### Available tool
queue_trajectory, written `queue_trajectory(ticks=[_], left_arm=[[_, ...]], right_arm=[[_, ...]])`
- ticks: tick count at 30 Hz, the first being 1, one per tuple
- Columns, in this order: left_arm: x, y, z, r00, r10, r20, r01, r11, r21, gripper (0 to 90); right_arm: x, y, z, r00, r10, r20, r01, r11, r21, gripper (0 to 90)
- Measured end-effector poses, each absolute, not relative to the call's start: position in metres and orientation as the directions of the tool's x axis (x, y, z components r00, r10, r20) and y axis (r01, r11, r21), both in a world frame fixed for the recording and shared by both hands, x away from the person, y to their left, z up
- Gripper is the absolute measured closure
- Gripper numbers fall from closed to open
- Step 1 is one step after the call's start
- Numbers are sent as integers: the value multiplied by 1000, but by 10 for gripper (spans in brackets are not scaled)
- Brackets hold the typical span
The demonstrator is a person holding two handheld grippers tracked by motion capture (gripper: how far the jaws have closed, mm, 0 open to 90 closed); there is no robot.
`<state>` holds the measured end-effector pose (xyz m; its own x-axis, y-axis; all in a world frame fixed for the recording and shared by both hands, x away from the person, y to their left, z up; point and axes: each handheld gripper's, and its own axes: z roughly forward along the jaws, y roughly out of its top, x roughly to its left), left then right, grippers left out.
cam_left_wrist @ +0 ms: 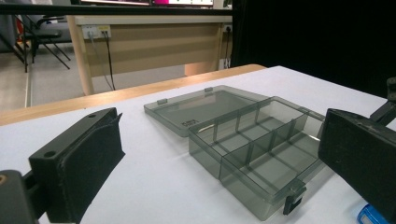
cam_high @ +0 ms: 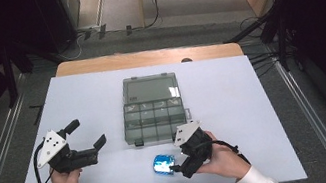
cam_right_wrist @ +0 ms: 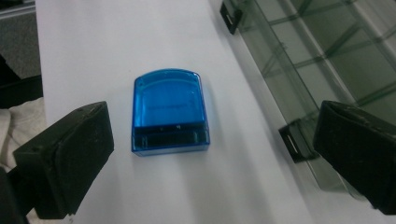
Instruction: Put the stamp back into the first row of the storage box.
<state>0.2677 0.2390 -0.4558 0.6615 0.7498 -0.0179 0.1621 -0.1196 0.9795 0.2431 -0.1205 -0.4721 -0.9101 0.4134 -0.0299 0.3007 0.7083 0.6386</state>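
Note:
A small translucent blue case (cam_high: pixel 163 164) (cam_right_wrist: pixel 169 110) lies flat on the white table (cam_high: pixel 235 109), just in front of a smoky clear compartment box (cam_high: pixel 153 108) (cam_left_wrist: pixel 243 140) (cam_right_wrist: pixel 327 60) whose lid is folded back. My right gripper (cam_high: pixel 177 164) (cam_right_wrist: pixel 212 154) is open and points left at the blue case, which sits between and slightly ahead of its jaws without touching them. My left gripper (cam_high: pixel 87 134) (cam_left_wrist: pixel 219 163) is open and holds nothing at the table's left, aimed toward the box. A corner of the blue case (cam_left_wrist: pixel 371 215) peeks in at the bottom right of the left gripper view.
The box's compartments look bare, and its front latches (cam_right_wrist: pixel 296 142) hang open toward me. The table's wooden far edge (cam_high: pixel 144 56) borders a floor with cables and stands. Bare tabletop lies left and right of the box.

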Motion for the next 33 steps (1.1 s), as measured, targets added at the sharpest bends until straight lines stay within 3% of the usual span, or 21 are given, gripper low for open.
queue_trajectory(ticks=[21, 24, 27, 33], left_arm=[[266, 242, -454, 643, 766, -22, 147, -95, 985, 0], [266, 242, -454, 643, 766, -21, 147, -96, 984, 0], [266, 242, -454, 641, 768, -15, 145, -102, 984, 0], [266, 242, -454, 640, 769, -14, 145, -103, 984, 0]], right_arm=[[246, -65, -483, -962, 269, -47, 225, 879, 419, 0], [246, -63, -483, -962, 269, -53, 226, 887, 402, 38], [247, -61, -481, -967, 249, -54, 211, 900, 382, 131], [250, -61, -484, -969, 244, -28, 220, 915, 339, 197]])
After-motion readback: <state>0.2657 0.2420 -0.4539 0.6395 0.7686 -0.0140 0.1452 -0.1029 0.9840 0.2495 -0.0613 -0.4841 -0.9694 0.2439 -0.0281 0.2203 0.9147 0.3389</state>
